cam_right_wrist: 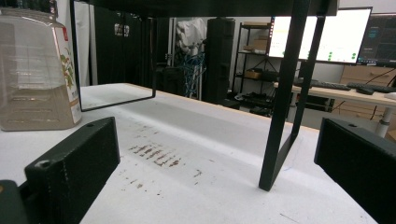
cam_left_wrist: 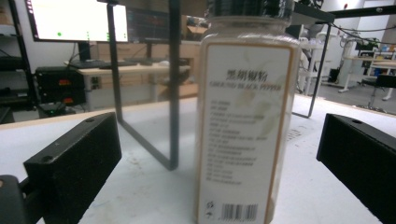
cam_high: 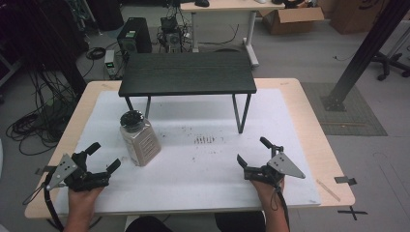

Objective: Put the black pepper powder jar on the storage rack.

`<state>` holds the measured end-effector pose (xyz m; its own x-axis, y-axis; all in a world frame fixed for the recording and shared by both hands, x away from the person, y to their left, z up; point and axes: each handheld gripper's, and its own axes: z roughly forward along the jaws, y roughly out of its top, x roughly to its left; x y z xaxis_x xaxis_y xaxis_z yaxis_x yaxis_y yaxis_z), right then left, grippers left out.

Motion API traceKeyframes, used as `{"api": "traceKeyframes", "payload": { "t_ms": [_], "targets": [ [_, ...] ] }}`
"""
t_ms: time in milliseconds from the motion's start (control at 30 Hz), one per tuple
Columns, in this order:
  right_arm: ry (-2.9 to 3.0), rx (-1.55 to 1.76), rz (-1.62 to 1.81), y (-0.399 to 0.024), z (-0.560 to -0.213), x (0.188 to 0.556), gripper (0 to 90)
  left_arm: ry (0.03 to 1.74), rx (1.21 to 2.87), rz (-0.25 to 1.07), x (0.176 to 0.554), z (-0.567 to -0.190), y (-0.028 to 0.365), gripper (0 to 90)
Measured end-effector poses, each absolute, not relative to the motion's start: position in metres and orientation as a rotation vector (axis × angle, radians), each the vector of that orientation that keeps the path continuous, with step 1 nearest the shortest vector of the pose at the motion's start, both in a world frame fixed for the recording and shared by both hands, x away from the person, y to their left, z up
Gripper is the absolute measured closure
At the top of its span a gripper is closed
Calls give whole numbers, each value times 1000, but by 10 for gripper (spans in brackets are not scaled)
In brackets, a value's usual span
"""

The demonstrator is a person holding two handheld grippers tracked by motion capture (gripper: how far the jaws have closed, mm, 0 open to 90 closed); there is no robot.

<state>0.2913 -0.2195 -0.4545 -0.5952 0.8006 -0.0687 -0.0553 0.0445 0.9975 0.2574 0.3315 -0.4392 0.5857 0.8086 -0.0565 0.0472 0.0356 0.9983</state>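
Observation:
A clear plastic jar of ground black pepper (cam_high: 139, 142) with a black lid stands upright on the white mat (cam_high: 193, 159), left of centre. In the left gripper view the jar (cam_left_wrist: 245, 126) stands close ahead between the two jaws, its label facing the camera. My left gripper (cam_high: 102, 157) rests at the mat's front left, open, with the jar just to its right. My right gripper (cam_high: 252, 151) rests at the front right, open and holding nothing. In the right gripper view the jar (cam_right_wrist: 37, 70) stands far off at the left.
A small black shelf table (cam_high: 187, 73) on thin metal legs stands on the back half of the mat. Dark specks (cam_high: 204, 140) mark the mat near its right front leg (cam_high: 240, 116). The wooden table's edges (cam_high: 333, 164) lie close on both sides.

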Motion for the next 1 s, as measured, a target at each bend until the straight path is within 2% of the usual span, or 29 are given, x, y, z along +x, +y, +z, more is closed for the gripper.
{"api": "traceKeyframes", "payload": {
  "t_ms": [533, 1000],
  "targets": [
    [1650, 759, 1630, -220, -455, 291, 0, 771, 1483, 650, 270, -405, 300, 2],
    [1647, 760, 1636, -220, -455, 291, 0, 787, 1539, 652, 289, -392, 281, 2]
  ]
}}
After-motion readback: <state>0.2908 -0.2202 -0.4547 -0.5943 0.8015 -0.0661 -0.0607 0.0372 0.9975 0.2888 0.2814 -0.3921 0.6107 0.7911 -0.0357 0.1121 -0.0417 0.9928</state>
